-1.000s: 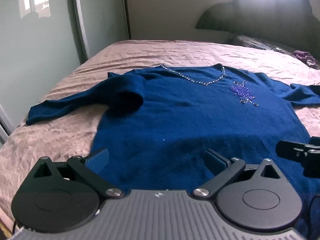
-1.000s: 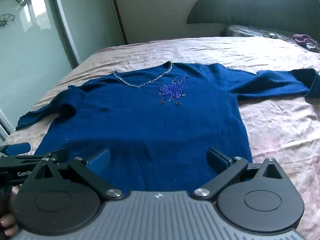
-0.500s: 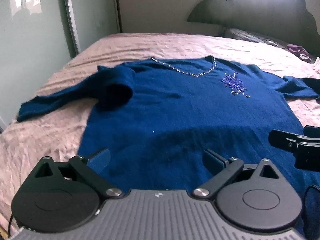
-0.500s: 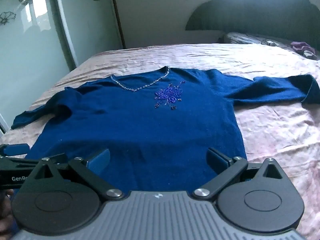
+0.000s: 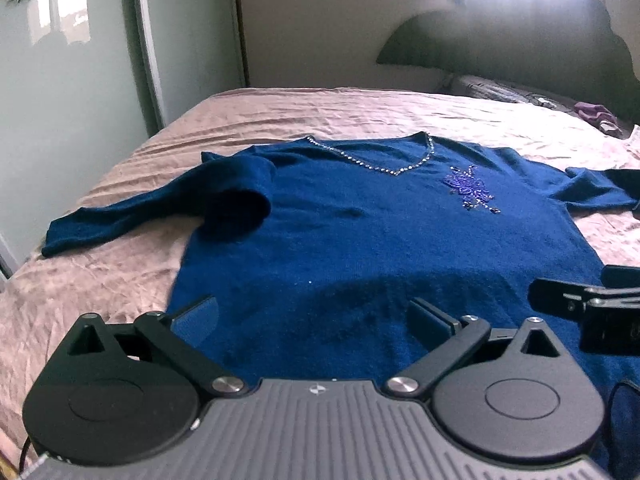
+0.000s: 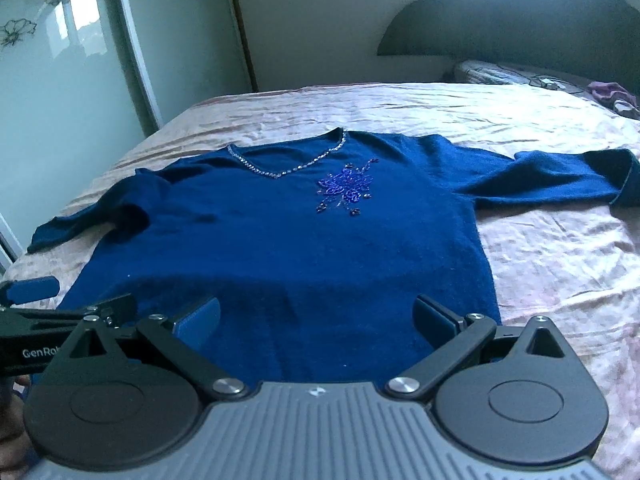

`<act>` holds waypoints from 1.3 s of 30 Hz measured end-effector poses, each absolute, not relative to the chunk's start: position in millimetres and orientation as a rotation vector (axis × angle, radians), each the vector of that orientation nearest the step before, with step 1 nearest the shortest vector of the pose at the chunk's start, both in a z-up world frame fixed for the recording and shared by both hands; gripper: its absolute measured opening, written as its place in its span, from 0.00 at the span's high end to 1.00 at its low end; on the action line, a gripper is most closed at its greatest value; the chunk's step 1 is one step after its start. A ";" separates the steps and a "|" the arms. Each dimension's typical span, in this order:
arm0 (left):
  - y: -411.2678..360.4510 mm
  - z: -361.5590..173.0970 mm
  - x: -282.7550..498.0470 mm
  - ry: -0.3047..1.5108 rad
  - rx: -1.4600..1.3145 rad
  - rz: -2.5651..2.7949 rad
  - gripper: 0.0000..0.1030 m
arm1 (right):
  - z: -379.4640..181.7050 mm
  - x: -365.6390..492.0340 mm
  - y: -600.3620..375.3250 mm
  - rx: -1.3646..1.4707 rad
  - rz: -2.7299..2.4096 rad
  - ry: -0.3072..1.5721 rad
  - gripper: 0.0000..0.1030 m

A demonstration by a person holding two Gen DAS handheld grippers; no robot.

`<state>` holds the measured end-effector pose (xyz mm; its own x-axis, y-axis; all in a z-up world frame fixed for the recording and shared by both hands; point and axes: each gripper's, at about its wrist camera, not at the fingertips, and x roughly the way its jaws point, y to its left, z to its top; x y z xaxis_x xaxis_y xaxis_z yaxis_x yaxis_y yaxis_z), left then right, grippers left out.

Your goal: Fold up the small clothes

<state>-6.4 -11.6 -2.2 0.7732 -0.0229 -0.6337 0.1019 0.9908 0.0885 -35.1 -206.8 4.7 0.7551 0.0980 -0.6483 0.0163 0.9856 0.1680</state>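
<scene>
A dark blue sweater (image 5: 360,240) (image 6: 280,248) lies face up on the pink bedspread (image 5: 100,280) (image 6: 560,260), with a beaded V-neck and a purple beaded flower (image 5: 468,190) (image 6: 346,190) on the chest. Both sleeves are spread sideways; the left sleeve (image 5: 140,216) bunches at the shoulder. My left gripper (image 5: 314,318) hovers open over the hem with nothing between its fingers. My right gripper (image 6: 316,316) is open too, above the hem's right half. Each gripper shows at the edge of the other's view: the right gripper (image 5: 580,304), the left gripper (image 6: 68,308).
A dark headboard (image 6: 520,20) rises at the far end, with a patterned pillow (image 6: 520,76) and a purple cloth (image 6: 612,94) beside it. Glass wardrobe doors (image 5: 72,80) run along the bed's left side. Bare bedspread lies right of the sweater.
Both cameras have tilted and shifted slightly, then come back, so the sweater sits lower in view than half a second ago. Both grippers stay open and the sweater has not moved.
</scene>
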 end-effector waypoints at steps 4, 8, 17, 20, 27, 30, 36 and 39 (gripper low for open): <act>-9.7 -3.9 -4.0 0.704 0.113 -0.052 0.01 | 4.1 -34.8 -206.0 0.155 0.041 0.715 0.00; -6.1 -4.9 -2.3 0.711 0.099 -0.041 0.01 | 4.2 -35.8 -205.6 0.132 0.028 0.709 0.00; -7.4 -6.6 -0.7 0.718 0.105 -0.033 0.01 | 2.5 -35.7 -204.9 0.132 0.028 0.718 0.00; -7.9 -6.9 -0.5 0.718 0.109 -0.034 0.01 | 2.7 -35.8 -205.4 0.135 0.029 0.718 0.00; -10.6 -7.6 0.6 0.724 0.121 -0.034 0.01 | 3.5 -36.2 -205.1 0.129 0.035 0.713 0.00; -11.5 -8.4 1.5 0.730 0.124 -0.033 0.01 | 4.0 -37.1 -204.3 0.115 0.040 0.703 0.00; -11.9 -9.2 3.1 0.736 0.132 -0.035 0.01 | 3.5 -36.1 -203.0 0.098 0.032 0.697 0.00; -12.9 -9.5 4.4 0.737 0.138 -0.033 0.01 | 4.4 -38.3 -204.1 0.093 0.028 0.682 0.00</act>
